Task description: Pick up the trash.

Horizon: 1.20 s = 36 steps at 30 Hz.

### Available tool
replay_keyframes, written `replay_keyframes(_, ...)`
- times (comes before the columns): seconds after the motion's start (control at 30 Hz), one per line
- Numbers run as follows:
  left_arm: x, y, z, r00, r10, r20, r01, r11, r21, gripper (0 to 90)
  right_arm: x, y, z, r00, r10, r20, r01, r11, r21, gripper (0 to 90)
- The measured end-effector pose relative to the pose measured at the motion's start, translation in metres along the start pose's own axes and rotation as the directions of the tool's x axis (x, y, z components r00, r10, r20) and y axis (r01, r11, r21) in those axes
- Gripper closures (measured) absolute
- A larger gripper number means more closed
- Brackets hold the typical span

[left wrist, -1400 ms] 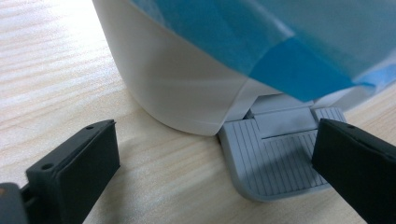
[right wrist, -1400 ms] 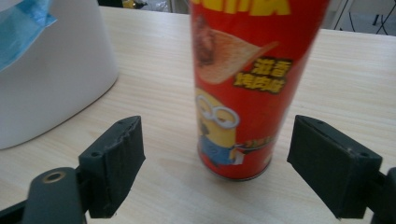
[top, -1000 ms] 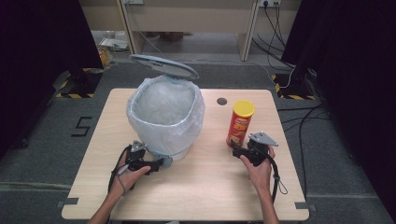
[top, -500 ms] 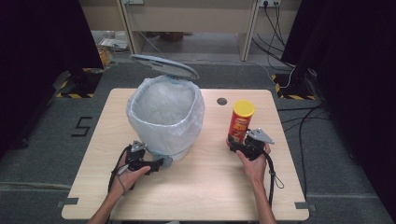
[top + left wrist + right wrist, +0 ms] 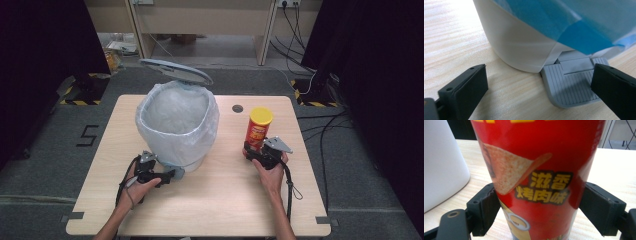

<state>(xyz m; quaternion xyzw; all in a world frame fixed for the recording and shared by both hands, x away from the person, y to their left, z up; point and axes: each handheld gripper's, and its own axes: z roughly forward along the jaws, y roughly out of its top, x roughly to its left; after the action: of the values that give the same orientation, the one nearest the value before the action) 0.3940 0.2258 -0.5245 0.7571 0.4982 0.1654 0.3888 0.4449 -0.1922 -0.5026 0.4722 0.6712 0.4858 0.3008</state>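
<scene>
right gripper (image 5: 256,151) jaws closed in | red chip can (image 5: 259,128), yellow lid, upright

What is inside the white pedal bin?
The pedal bin is lined with a translucent bag folded over its rim, lid raised. The high view shows only pale liner inside; the bottom is hidden.

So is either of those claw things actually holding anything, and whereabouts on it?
Yes: the right gripper has just closed its jaws on the red chip can, pads on opposite sides of its lower body. The left gripper holds nothing; its open jaws rest at the bin's grey pedal.
</scene>
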Motion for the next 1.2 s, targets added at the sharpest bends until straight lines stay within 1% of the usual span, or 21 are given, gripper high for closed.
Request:
replay_keyframes(0.17,0.000,0.000,0.000,1.0000,0.000,0.000,0.000,1.0000,0.000,0.2,-0.001,0.000,0.001,1.0000,-0.001,-0.007,0.001,1.000,-0.013,19.7)
replay_keyframes(0.2,0.000,0.000,0.000,1.0000,0.001,-0.001,-0.001,1.0000,0.003,0.2,-0.001,0.002,0.002,0.9998,-0.014,-0.013,0.014,1.000,0.002,19.5)
replay_keyframes(0.23,0.000,0.000,0.000,1.0000,0.001,-0.001,-0.001,1.0000,0.003,0.2,0.000,0.005,0.004,0.9991,-0.040,-0.012,0.040,0.999,0.009,20.3)
replay_keyframes(0.3,0.000,0.000,0.000,1.0000,0.000,-0.001,0.000,1.0000,0.002,0.2,0.001,0.010,0.005,0.9995,-0.029,-0.016,0.029,0.999,-0.015,23.1)
replay_keyframes(0.33,0.000,0.000,0.000,1.0000,0.000,0.001,0.000,1.0000,0.000,0.2,0.003,0.012,0.007,0.9991,-0.033,-0.026,0.033,0.999,0.007,23.5)
replay_keyframes(0.37,0.000,0.000,0.000,1.0000,0.000,-0.001,0.000,1.0000,0.002,0.2,0.005,0.014,0.008,0.9988,-0.044,-0.019,0.044,0.999,0.016,23.8)
replay_keyframes(0.4,0.000,0.000,0.000,1.0000,0.000,-0.001,0.000,1.0000,0.002,0.2,0.006,0.016,0.010,0.9990,-0.045,-0.004,0.045,0.999,0.021,23.8)
replay_keyframes(0.43,0.000,0.000,0.000,1.0000,0.001,-0.001,-0.001,1.0000,0.002,0.2,0.007,0.015,0.011,0.9992,-0.040,-0.006,0.040,0.999,0.018,23.9)
replay_keyframes(0.53,0.000,0.000,0.000,1.0000,0.001,0.000,-0.001,1.0000,0.002,0.2,0.008,0.015,0.012,0.9989,-0.047,-0.002,0.047,0.999,0.008,24.2)
replay_keyframes(0.6,0.000,0.000,0.000,1.0000,0.000,0.001,0.000,1.0000,0.000,0.2,0.009,0.015,0.010,0.9981,-0.060,0.010,0.060,0.998,0.011,24.3)
replay_keyframes(0.67,0.000,0.000,0.000,1.0000,0.001,0.001,-0.001,1.0000,0.000,0.2,0.010,0.016,0.009,0.9977,-0.066,0.014,0.066,0.998,0.006,24.3)
replay_keyframes(0.73,0.000,0.000,0.000,1.0000,0.001,0.001,-0.001,1.0000,0.000,0.2,0.012,0.021,0.003,0.9971,-0.073,0.019,0.074,0.997,-0.008,24.4)
replay_keyframes(0.8,0.000,0.000,0.000,1.0000,0.001,0.001,-0.001,1.0000,0.002,0.2,0.012,0.022,0.001,0.9971,-0.074,0.018,0.074,0.997,-0.013,24.4)
replay_keyframes(0.83,0.000,0.000,0.000,1.0000,0.002,0.000,-0.002,1.0000,0.002,0.2,0.013,0.026,-0.003,0.9978,-0.064,0.013,0.064,0.998,-0.014,24.4)
replay_keyframes(0.93,0.000,0.000,0.000,1.0000,0.001,0.001,-0.001,1.0000,0.000,0.2,0.013,0.030,-0.009,0.9982,-0.060,0.011,0.060,0.998,-0.009,24.5)
replay_keyframes(0.97,0.000,0.000,0.000,1.0000,0.002,0.001,-0.002,1.0000,0.002,0.2,0.013,0.032,-0.011,0.9976,-0.068,0.010,0.068,0.998,-0.009,24.4)
replay_keyframes(1.03,0.000,0.000,0.000,1.0000,0.001,0.002,-0.001,1.0000,0.000,0.2,0.015,0.037,-0.016,0.9980,-0.064,0.005,0.064,0.998,-0.014,24.4)
replay_keyframes(1.2,0.000,0.000,0.000,1.0000,0.001,0.001,-0.001,1.0000,0.000,0.2,0.023,0.051,-0.028,0.9963,-0.085,-0.008,0.085,0.996,-0.027,24.5)
